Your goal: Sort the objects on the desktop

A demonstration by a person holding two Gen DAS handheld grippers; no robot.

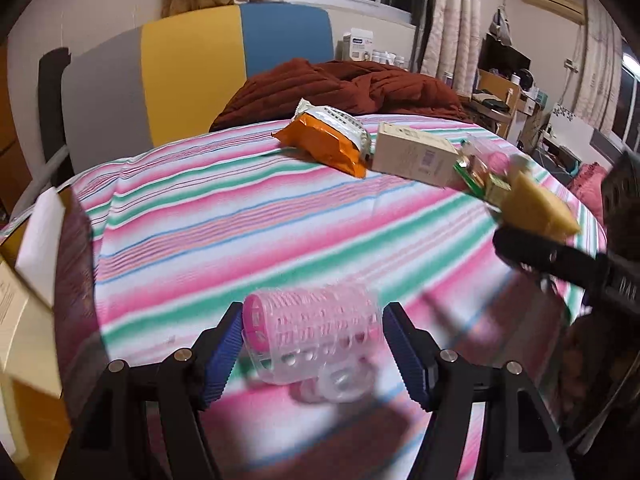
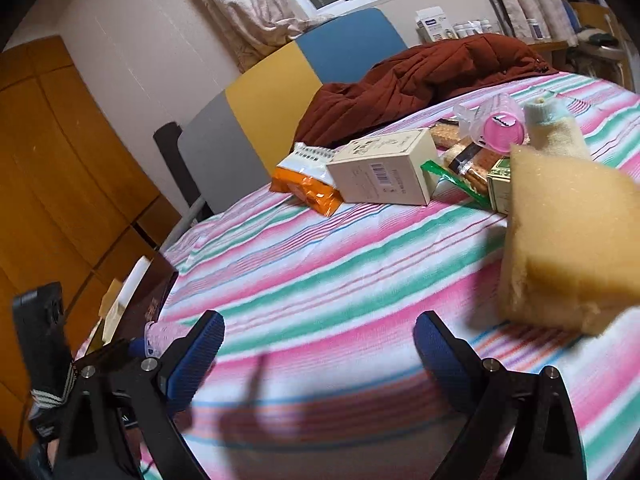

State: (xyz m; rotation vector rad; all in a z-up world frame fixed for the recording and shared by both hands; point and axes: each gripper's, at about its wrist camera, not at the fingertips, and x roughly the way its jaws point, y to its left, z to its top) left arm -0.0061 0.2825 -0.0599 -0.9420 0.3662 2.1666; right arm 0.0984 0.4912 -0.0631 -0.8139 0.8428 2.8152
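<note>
A bed covered with a striped sheet in pink, green and white was shown from two gripper cameras. The left gripper was seen with its blue ribbed fingers set at either end of a pink hair roller, a see-through plastic cylinder with a solid pink cap, lying on its side near the sheet's near edge. The fingers stood close against the roller's ends; whether they were pressing it could not be told through the blur.

The right gripper was shown spread wide and empty over the sheet. A yellow sponge block appeared blurred just up and to the right of it, apparently off the sheet; what carried it could not be made out.

Toward the far edge of the sheet a cluster of things lay together: an orange snack bag, a cream carton, a packet of biscuits in green wrapping, a second pink roller and a small green box. A dark red quilt was heaped behind them.

The step in hand was judged to be the handling of the roller by the left gripper, either its pick-up or its setting down; both would fit this scene. A light, hollow roller would call for a gentle, centred squeeze, since it could roll or buckle.
</note>
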